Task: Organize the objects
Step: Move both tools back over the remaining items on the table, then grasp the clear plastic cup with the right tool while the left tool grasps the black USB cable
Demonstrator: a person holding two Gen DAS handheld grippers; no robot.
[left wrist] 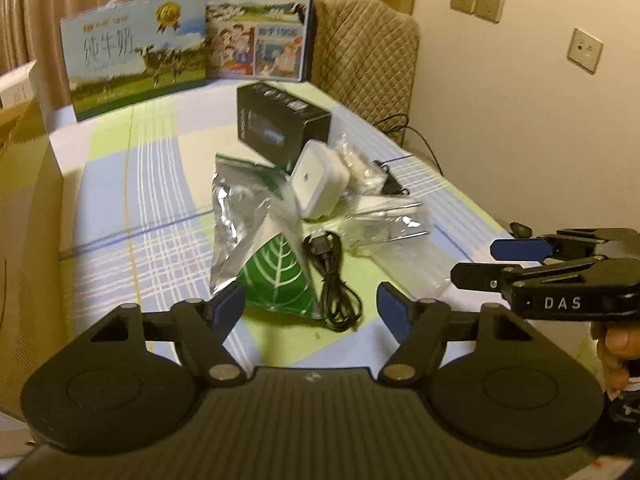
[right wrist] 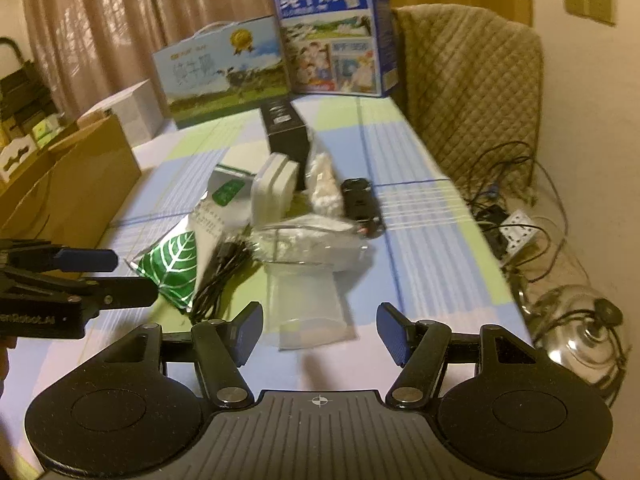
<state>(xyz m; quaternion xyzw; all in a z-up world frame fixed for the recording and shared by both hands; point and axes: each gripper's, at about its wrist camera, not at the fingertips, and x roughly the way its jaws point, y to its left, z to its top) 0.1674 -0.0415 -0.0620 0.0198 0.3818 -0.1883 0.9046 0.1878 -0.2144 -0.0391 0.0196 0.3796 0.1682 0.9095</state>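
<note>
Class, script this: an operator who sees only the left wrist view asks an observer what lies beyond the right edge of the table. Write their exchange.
Operator: A thin black cable drops past the right edge of the checked-cloth table. Where does it lead?
Observer: The right wrist view shows a white rectangular power strip lying below that edge, amid tangled black cables.
Operator: Is anything else down there?
Observer: Yes. A clear domed glass vessel with a black knob sits lower in that view than the strip, with black cable draped across it.
</note>
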